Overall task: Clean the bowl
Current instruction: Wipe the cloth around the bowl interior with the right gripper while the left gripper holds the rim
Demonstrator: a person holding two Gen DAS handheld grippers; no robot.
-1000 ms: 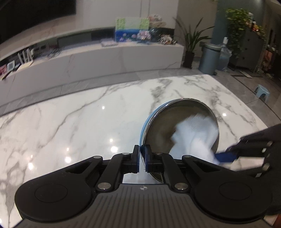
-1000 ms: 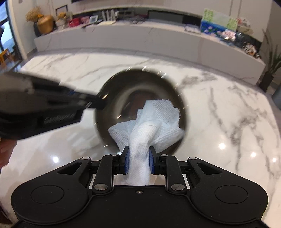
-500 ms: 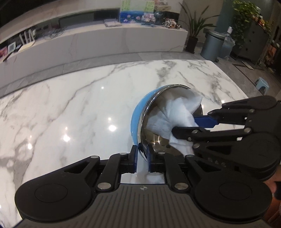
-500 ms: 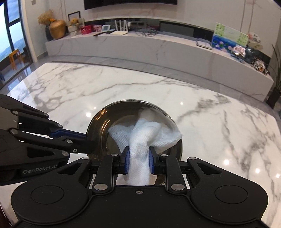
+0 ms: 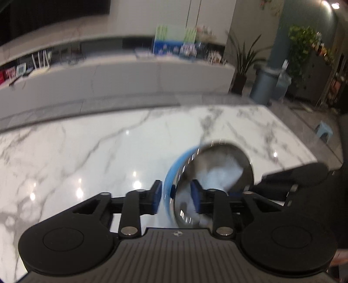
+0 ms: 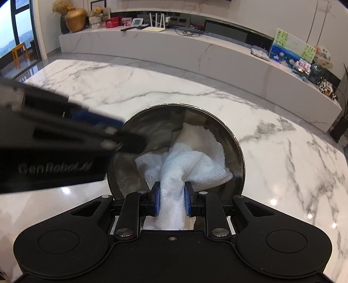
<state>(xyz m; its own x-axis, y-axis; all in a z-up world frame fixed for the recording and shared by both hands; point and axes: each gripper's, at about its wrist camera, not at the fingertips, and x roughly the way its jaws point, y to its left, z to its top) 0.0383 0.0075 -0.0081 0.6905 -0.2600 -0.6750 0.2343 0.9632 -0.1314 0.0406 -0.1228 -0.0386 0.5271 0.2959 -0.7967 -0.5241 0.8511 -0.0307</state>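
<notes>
glossy marble table (image 6: pixel 282 152), long counter (image 6: pixel 195 54)

We look close along each gripper's jaws; both views share the bowl (image 5: pixel 215 172) on the marble bench (image 6: pixel 282 156).

Setting: home living room. White marble-veined bench (image 6: pixel 217 102) in the foreground, glossy, with ceiling-light reflections. Behind it a long low marble ledge (image 6: pixel 195 54) along the wall carries household items: gold vase (image 6: pixel 75 20) with dried flowers, teddy bear (image 6: pixel 97 13), white router (image 6: pixel 155 22) with upright antennas, painted picture (image 6: pixel 291 51). Potted plant (image 5: pixel 245 63), grey bin (image 5: pixel 264 86) and small blue stool (image 5: pixel 324 130) stand on the tiled floor
</notes>
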